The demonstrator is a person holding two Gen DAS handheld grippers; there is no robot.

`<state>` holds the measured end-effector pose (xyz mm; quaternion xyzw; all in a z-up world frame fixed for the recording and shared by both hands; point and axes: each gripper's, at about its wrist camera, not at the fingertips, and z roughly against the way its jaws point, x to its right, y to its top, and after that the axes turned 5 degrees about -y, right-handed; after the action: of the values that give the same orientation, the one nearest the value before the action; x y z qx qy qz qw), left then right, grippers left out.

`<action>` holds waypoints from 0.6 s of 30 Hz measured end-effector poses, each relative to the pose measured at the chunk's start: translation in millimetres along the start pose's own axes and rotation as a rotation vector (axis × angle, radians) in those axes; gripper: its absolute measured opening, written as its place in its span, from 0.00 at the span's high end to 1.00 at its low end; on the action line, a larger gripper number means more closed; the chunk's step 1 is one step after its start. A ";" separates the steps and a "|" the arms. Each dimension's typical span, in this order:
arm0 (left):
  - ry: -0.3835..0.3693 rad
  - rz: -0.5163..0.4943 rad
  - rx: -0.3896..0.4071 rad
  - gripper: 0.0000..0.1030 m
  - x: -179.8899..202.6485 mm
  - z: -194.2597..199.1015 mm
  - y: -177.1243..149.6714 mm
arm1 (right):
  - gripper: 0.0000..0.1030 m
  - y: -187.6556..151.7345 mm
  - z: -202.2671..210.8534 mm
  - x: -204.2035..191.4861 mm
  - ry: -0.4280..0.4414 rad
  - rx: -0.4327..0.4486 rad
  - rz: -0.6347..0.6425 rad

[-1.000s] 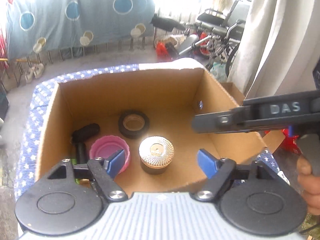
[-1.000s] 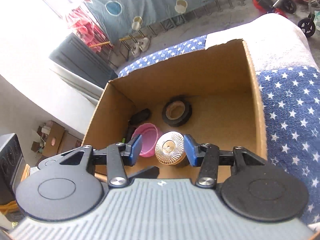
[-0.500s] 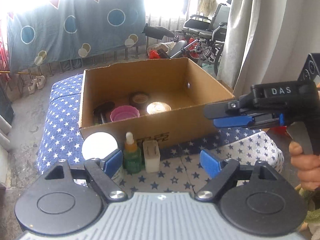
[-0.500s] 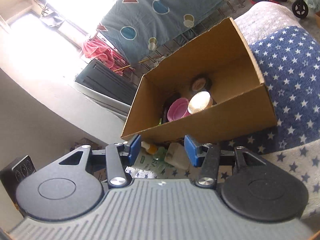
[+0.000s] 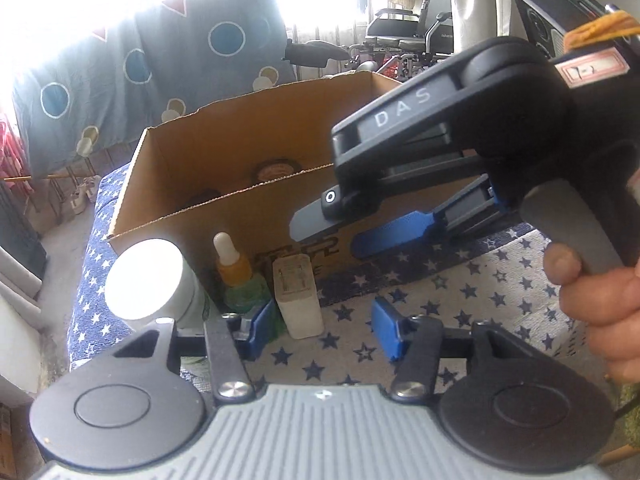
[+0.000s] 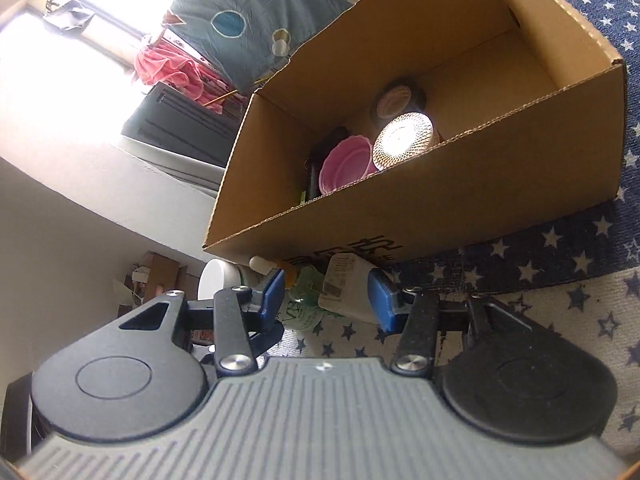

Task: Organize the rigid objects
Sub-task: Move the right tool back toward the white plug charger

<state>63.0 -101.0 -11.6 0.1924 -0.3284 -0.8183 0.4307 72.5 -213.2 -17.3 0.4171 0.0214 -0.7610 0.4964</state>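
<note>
A cardboard box (image 5: pixel 256 216) (image 6: pixel 460 200) stands on a star-patterned cloth. Inside it are a gold-lidded jar (image 6: pixel 402 140), a pink lid (image 6: pixel 346 164) and a black tape roll (image 6: pixel 396 100). In front of the box stand a white-lidded jar (image 5: pixel 144 284), a green dropper bottle (image 5: pixel 236 276) and a white plug adapter (image 5: pixel 298 296) (image 6: pixel 348 284). My left gripper (image 5: pixel 320 332) hovers low before them, its jaws closing; the adapter stands by its left finger, untouched by the right one. My right gripper (image 6: pixel 328 296) (image 5: pixel 336 236) is open, with the adapter just ahead between its tips.
A hand (image 5: pixel 600 300) holds the right gripper's handle at the right edge of the left wrist view. Beyond the box hang a blue spotted sheet (image 5: pixel 160 60) and a wheelchair (image 5: pixel 404 40). The starred cloth (image 5: pixel 460 300) lies bare to the right of the adapter.
Both grippers drew back from over the box and sank to the items in front of it. The left jaws narrowed. The right gripper now fills the upper right of the left wrist view.
</note>
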 end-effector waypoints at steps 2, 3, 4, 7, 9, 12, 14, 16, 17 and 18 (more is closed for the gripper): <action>0.020 0.007 -0.005 0.55 0.0 -7.9 0.1 | 0.56 2.4 -8.0 1.5 -0.006 -0.010 -0.014; 0.024 0.012 -0.006 0.56 -0.6 -10.8 0.0 | 0.56 3.0 -10.6 2.1 -0.007 -0.014 -0.019; 0.024 0.017 -0.006 0.56 -1.3 -13.4 -0.3 | 0.56 3.6 -13.6 2.6 -0.010 -0.017 -0.024; 0.036 0.023 -0.008 0.59 -1.9 -18.3 -1.6 | 0.56 4.6 -21.2 4.7 -0.005 -0.028 -0.041; 0.046 0.023 -0.010 0.60 -2.5 -20.6 -3.4 | 0.57 4.8 -24.5 5.2 -0.004 -0.033 -0.047; 0.041 0.040 -0.017 0.61 -4.6 -20.4 -6.8 | 0.57 4.3 -28.1 5.0 0.000 -0.041 -0.053; 0.035 0.052 -0.025 0.61 -7.5 -22.9 -4.9 | 0.58 5.0 -31.9 5.8 -0.002 -0.047 -0.055; 0.040 0.053 -0.031 0.61 -8.2 -26.0 -5.1 | 0.58 4.9 -36.8 5.6 -0.004 -0.056 -0.059; 0.043 0.054 -0.034 0.61 -8.6 -27.4 -4.9 | 0.59 3.7 -37.2 5.3 -0.005 -0.060 -0.060; 0.047 0.057 -0.035 0.61 -9.3 -29.1 -4.8 | 0.59 3.4 -39.1 4.7 -0.007 -0.062 -0.060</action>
<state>82.7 -102.1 -35.3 0.1944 -0.3090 -0.8065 0.4650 98.4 -200.9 -44.6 0.3981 0.0560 -0.7759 0.4863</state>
